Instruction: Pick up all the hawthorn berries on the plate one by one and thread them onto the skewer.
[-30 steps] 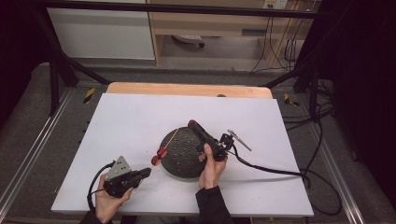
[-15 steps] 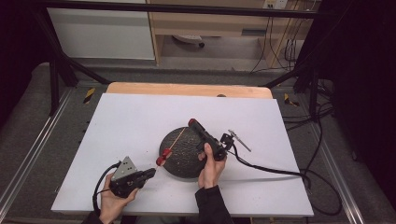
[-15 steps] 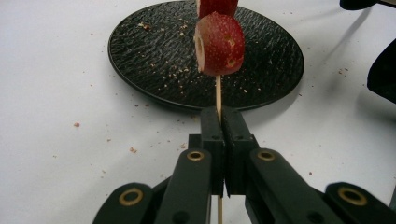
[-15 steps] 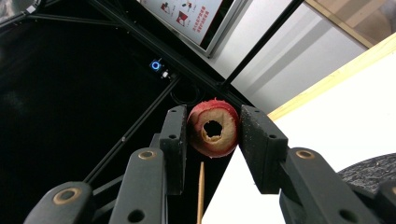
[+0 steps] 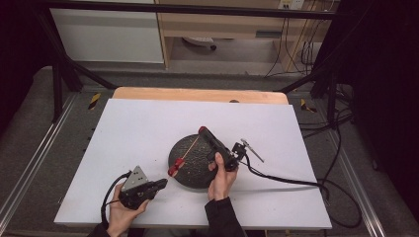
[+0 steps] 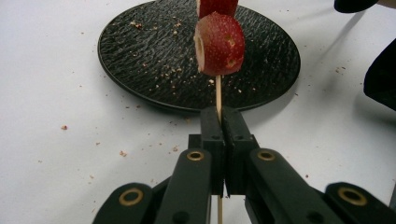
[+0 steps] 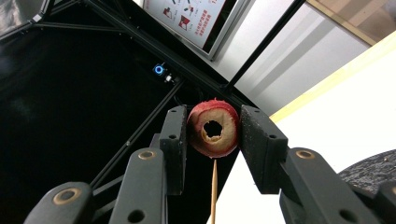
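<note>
A round black plate (image 5: pixel 193 174) (image 6: pixel 154 60) lies on the white table top. My left gripper (image 5: pixel 162 183) (image 6: pixel 219 122) is near the front edge, left of the plate, shut on the lower end of a thin wooden skewer (image 6: pixel 218 93). Red fruit slices (image 5: pixel 173 168) (image 6: pixel 219 44) sit threaded on the skewer just above the jaws. The skewer (image 5: pixel 190 146) slants up over the plate to my right gripper (image 5: pixel 202 131) (image 7: pixel 214 130). That gripper is shut on a red fruit slice with a hole in its middle (image 7: pixel 213 129), at the skewer's upper tip.
Crumbs are scattered on the plate and on the white board (image 5: pixel 123 128) around it. A black cable (image 5: pixel 286 180) trails from the right gripper across the table's right side. A wooden strip (image 5: pixel 197 95) edges the back, and metal rails run along both sides.
My left hand has shifted slightly to the right, toward the plate, with the skewer still in its jaws. The right hand has stayed where it was.
</note>
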{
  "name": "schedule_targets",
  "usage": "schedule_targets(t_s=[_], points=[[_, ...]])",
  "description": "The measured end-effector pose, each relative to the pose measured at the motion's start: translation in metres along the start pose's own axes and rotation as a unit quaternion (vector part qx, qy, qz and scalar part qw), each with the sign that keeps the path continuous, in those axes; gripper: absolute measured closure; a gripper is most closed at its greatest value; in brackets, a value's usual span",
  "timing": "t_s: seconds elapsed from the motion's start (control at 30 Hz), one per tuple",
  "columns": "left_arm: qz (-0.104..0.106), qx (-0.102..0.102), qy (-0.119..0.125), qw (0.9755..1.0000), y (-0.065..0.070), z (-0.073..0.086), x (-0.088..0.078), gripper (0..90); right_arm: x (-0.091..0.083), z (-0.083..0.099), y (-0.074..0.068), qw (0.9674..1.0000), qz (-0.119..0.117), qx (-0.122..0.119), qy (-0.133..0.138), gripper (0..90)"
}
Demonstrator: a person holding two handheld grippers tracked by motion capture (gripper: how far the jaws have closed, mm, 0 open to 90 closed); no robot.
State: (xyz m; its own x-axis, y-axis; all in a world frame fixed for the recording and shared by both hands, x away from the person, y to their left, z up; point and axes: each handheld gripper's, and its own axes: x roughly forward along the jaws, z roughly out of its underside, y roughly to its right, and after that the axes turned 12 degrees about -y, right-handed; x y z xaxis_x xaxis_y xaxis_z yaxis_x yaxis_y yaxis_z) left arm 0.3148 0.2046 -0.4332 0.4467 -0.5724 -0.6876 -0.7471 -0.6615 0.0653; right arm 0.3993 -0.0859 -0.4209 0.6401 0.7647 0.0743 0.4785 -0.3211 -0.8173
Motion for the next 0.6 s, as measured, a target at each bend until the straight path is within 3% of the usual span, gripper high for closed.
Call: schedule_targets(t_s=[0.37,0.6], points=[[0.001,0.0,0.002,1.0,0.0025,-0.0019,0.0021,88.5,0.0002,0.0019,0.0008,1.0,-0.004,0.002,-0.001,63.1],[0.001,-0.011,0.007,0.9999,0.0043,-0.003,0.0041,88.5,0.001,0.0042,0.0023,0.9999,-0.007,0.006,-0.005,63.2]])
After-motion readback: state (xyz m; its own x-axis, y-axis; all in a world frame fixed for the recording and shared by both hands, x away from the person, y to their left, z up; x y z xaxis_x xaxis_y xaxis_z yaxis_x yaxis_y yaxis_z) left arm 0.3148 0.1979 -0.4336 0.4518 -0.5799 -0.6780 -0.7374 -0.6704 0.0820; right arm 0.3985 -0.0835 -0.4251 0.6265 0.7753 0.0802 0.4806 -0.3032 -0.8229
